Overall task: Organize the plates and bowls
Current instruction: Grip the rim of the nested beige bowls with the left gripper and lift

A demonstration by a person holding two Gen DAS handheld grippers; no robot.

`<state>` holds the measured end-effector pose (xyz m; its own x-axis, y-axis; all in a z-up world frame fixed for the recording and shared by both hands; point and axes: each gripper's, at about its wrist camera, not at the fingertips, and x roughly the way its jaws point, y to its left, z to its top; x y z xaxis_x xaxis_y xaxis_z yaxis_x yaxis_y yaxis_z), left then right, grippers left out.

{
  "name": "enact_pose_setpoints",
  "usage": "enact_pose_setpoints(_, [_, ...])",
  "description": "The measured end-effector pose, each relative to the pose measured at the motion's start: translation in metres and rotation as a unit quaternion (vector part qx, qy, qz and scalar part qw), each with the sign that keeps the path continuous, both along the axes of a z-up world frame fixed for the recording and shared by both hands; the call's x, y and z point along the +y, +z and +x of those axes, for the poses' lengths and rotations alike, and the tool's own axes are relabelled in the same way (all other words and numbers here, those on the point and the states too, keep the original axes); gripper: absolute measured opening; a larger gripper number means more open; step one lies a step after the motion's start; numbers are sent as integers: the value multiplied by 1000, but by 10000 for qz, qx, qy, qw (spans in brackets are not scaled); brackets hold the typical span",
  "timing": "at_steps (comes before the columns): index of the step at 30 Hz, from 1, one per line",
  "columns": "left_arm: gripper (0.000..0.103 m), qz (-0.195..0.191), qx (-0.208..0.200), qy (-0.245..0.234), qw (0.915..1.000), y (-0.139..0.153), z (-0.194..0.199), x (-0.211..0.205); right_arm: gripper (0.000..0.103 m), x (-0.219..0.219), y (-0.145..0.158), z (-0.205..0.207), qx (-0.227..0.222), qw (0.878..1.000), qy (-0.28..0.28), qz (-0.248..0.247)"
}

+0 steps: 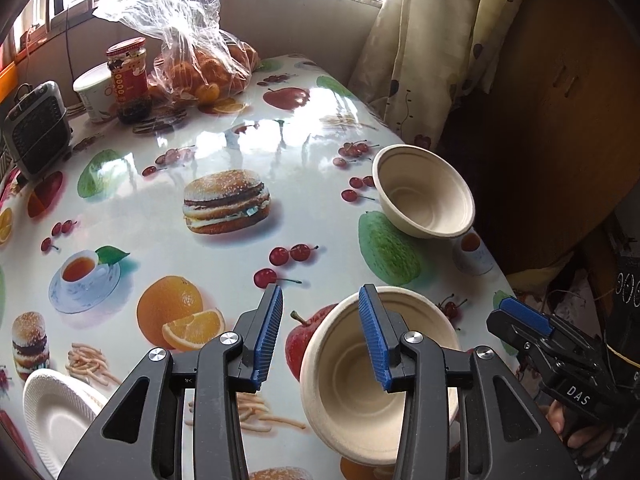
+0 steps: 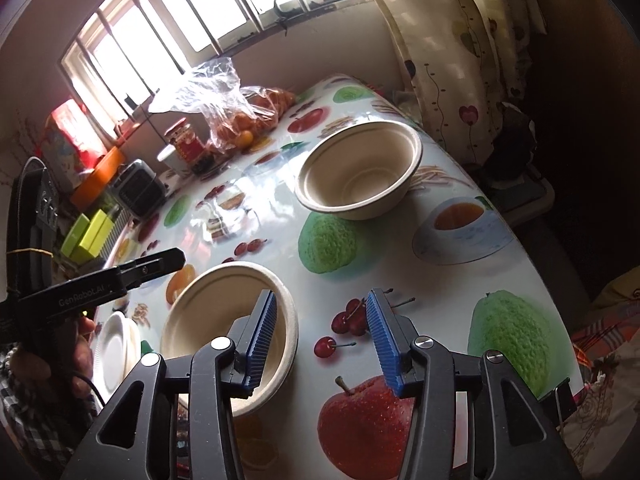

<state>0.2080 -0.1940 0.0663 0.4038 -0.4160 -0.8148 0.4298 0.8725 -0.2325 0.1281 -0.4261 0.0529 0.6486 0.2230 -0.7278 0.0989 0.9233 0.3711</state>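
I count 2 beige bowls on the surface [image 1: 168, 216], which is covered in a glossy cloth printed with fruit, burgers and teacups. The near bowl [image 1: 360, 392] sits upright close to my side of the surface, and the far bowl [image 1: 424, 192] stands upright well apart from it, toward the curtain [image 1: 420, 40] edge. I also see 1 white plate [image 1: 52, 412] at the near left corner; in the right wrist view its rim looks doubled, so I cannot tell whether it is a single plate or a small stack. My left gripper [image 1: 320, 336] hovers with its 2 blue-padded fingers spread, the right one over the near bowl's rim, pinching nothing. My right gripper [image 2: 320, 340] also has its fingers spread apart and empty, its left finger over that same bowl [image 2: 228, 332] and its right finger over bare cloth with printed cherries. At the far end stand 1 red-lidded jar [image 1: 128, 80], 1 white cup [image 1: 94, 92], 1 clear plastic bag of oranges [image 1: 200, 60] and 1 small grey heater [image 1: 36, 128]. The readable writing is "DAS" on the right gripper's side and "GenRobot.AI" on the left gripper's side; the jar's label is too small to read.
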Motion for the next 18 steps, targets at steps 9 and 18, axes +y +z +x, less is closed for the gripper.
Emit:
enact_pose_setpoints(9, [41, -39, 24, -93, 9999, 4, 32, -17, 47, -26, 1, 19, -36, 9992, -254, -301])
enact_pose_setpoints(18, [41, 68, -62, -295, 9995, 2, 60, -42, 47, -40, 0, 41, -63, 9981, -312, -532])
